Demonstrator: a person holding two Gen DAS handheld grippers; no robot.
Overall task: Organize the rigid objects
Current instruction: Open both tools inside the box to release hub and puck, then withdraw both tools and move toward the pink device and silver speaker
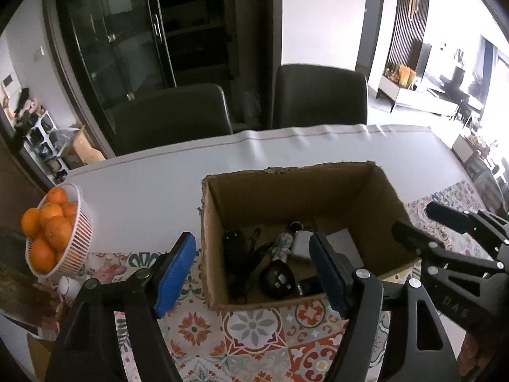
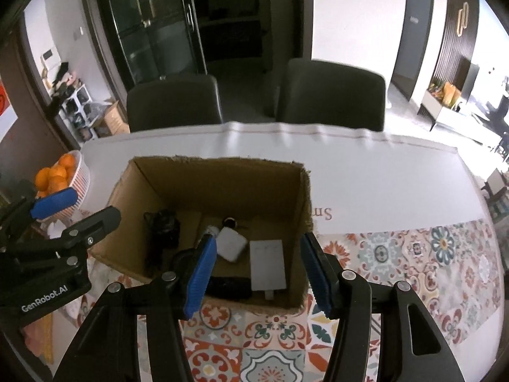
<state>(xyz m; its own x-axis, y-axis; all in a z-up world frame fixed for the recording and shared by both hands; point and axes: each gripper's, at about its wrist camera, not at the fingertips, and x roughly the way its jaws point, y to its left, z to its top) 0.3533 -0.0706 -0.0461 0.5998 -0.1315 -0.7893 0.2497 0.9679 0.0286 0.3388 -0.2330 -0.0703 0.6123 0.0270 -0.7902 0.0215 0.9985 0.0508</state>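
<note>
Cardboard box (image 1: 318, 187), brown and open-topped, sits on your patterned tabletop (image 1: 254, 334), holding a white square charger (image 2: 230, 243), a flat grey rectangular adapter (image 2: 267, 264) and black gadgets. Your left gripper (image 1: 251, 273) and right gripper (image 2: 257, 270) hang spread and empty above its near wall.

There is one cardboard box (image 2: 222, 184), one white basket (image 1: 74, 248) of oranges (image 1: 54, 226), and two dark chairs (image 2: 174, 102). Two grippers (image 2: 257, 273) are visible. In the box lie two white items (image 2: 231, 243).

A white basket (image 1: 74, 248) of oranges (image 1: 47, 229), 2 dark chairs (image 1: 171, 117), perhaps a glass-fronted cabinet (image 1: 111, 31).
</note>
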